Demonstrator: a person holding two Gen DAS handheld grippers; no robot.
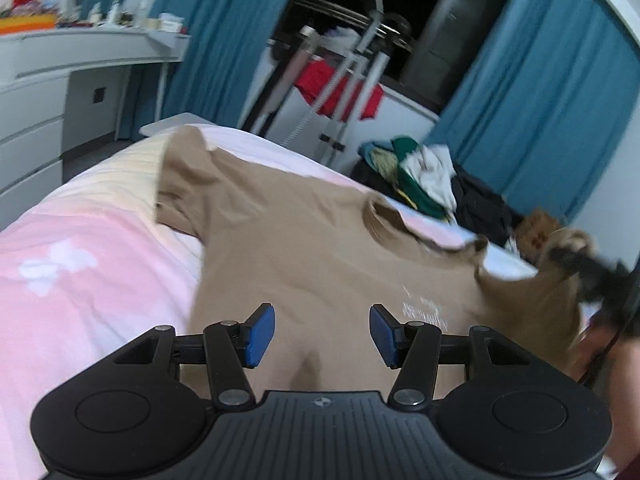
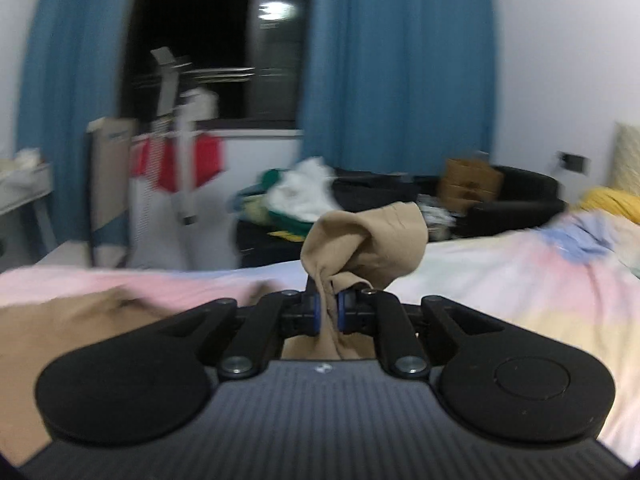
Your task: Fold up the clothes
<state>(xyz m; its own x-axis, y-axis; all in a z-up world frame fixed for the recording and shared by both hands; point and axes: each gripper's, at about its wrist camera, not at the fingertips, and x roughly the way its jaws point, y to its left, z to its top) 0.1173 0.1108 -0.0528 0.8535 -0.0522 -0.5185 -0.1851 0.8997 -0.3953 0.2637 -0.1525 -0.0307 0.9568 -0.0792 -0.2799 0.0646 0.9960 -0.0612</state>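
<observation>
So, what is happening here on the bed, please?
A person is folding a tan T-shirt spread on the bed's pink cover, with a hand-held gripper in each hand. The right hand-held gripper is shut on a bunch of the shirt's fabric and lifts it off the bed. The left hand-held gripper hovers over the shirt's body, open and holding nothing. No fold is finished yet.

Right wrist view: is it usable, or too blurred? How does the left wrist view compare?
Right wrist view: background and bed smeared by motion, but the right gripper and the tan shirt pinched in it stay sharp; glare spot in the dark window. Left wrist view: mostly sharper, fisheye-bent, blur only at the right edge.
</observation>
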